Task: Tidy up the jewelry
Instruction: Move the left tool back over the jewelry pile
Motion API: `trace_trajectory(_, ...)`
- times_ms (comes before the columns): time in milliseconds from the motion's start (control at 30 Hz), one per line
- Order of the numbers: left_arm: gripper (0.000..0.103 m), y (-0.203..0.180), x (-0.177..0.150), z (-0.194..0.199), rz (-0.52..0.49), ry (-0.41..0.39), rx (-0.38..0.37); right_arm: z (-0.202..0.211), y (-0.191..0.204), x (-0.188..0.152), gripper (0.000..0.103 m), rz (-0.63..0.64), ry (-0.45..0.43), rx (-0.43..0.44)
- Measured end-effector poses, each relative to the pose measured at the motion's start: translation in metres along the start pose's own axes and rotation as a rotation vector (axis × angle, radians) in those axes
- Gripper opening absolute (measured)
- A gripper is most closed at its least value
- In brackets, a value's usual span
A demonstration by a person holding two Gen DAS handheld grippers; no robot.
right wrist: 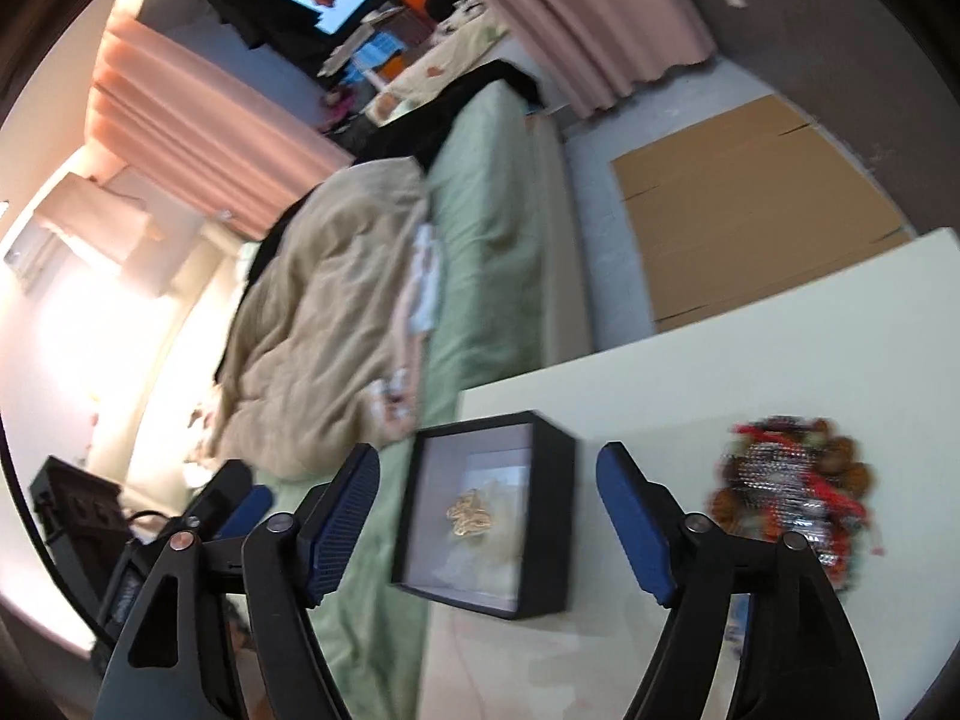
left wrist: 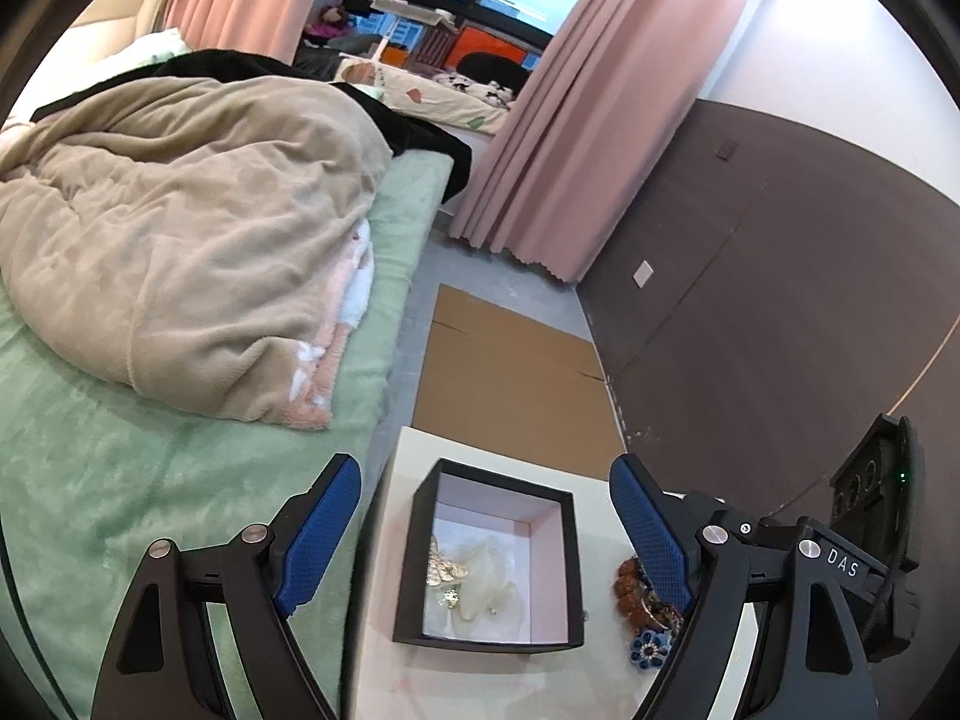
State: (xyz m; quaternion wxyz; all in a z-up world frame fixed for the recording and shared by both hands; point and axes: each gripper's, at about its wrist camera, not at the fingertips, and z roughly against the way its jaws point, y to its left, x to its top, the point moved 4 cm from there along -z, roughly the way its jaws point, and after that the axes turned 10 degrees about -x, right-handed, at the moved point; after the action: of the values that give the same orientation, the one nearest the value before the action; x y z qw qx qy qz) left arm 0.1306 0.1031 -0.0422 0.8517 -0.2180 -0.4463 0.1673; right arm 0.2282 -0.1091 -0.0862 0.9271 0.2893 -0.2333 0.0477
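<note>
Blue-padded fingers of the left tool (left wrist: pixel 485 531) fill the bottom of the left wrist view, spread wide with nothing between the pads. Framed in that gap, at about 6 o'clock in the picture, sits a black box (left wrist: pixel 489 555) with a pale pink lining, open at the top, on a white table (left wrist: pixel 384 618). Inside the box lie gold-coloured jewelry (left wrist: pixel 445 571) toward its 9 o'clock side and a crumpled white translucent piece (left wrist: pixel 489 585) beside it, touching or overlapping. At 3 o'clock of the box, on the table and partly hidden by the tool's right finger, is a heap of loose jewelry (left wrist: pixel 636 591): brown beads, with a blue flower-shaped piece (left wrist: pixel 649 651) at its 6 o'clock edge.

From the right wrist view, the right tool (right wrist: pixel 487 525) also stands spread, its pads clear of everything. The box (right wrist: pixel 555 510) shows between its fingers, with the gold jewelry (right wrist: pixel 469 513) resting on its floor. The heap (right wrist: pixel 792 492) lies at 3 o'clock of the box, apart from it, blurred, showing red, silver and brown. The left tool (right wrist: pixel 240 507) appears at 8 o'clock of the frame.

Beyond the table, a bed (left wrist: pixel 120 468) with a green sheet carries a rumpled beige blanket (left wrist: pixel 180 240); flat cardboard (left wrist: pixel 510 384) lies on the floor at 12 o'clock of the table, and pink curtains (left wrist: pixel 564 120) hang behind.
</note>
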Motion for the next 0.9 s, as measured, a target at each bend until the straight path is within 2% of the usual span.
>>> trace_trajectory(167, 0.085, -0.013, -0.007, -0.003, -0.036, 0.014, -0.004, 0.021, -0.023, -0.004, 0.076, -0.031, -0.005, -0.04)
trace_trajectory(500, 0.085, -0.049, -0.028, -0.013, -0.131, 0.053, -0.019, 0.077, -0.06, -0.003, 0.079, -0.074, -0.105, -0.141)
trace_trajectory(633, 0.085, -0.065, -0.037, -0.016, -0.17, 0.069, -0.04, 0.084, -0.076, -0.009, 0.079, -0.088, -0.096, -0.201)
trace_trajectory(900, 0.085, -0.09, -0.053, -0.029, -0.225, 0.109, -0.074, 0.097, -0.109, -0.024, 0.079, -0.173, -0.075, -0.25)
